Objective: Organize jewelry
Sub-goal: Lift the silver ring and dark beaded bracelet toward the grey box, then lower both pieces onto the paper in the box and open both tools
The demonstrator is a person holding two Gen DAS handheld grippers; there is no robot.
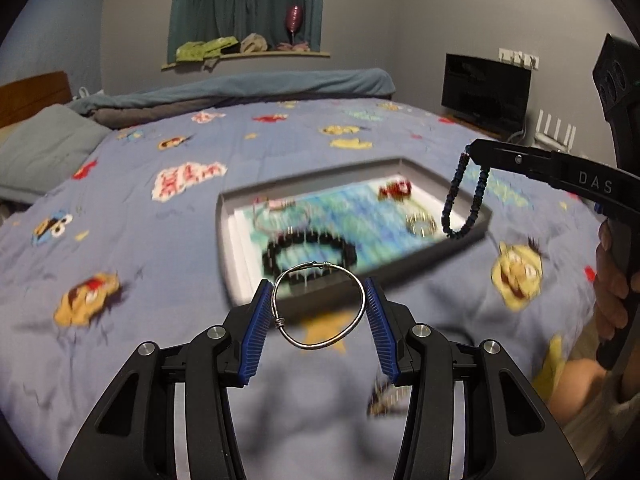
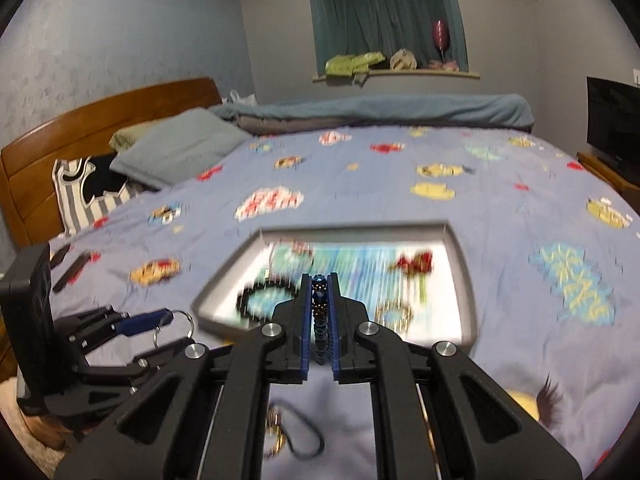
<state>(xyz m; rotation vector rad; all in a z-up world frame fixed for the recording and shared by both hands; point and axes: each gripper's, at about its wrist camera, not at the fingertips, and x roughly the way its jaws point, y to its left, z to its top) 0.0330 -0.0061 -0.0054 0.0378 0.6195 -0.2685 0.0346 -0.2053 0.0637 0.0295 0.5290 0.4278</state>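
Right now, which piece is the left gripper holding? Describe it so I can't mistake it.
Start at the tray on the bed. Just before its near edge, the left gripper clamps a silver bangle. It is bare thin wire with coiled wraps, unlike the dark beaded bracelet hanging from the right gripper.

My left gripper (image 1: 319, 312) pinches a thin silver wire bangle (image 1: 319, 305) by its two sides, just before the tray (image 1: 230, 240). My right gripper (image 2: 320, 312) clamps a dark blue beaded bracelet (image 1: 464, 196), which dangles as a loop over the tray's right edge (tray contents blurred): a black beaded bracelet (image 1: 308, 248), a gold ring-shaped piece (image 1: 421, 224), a red piece (image 1: 396, 190).
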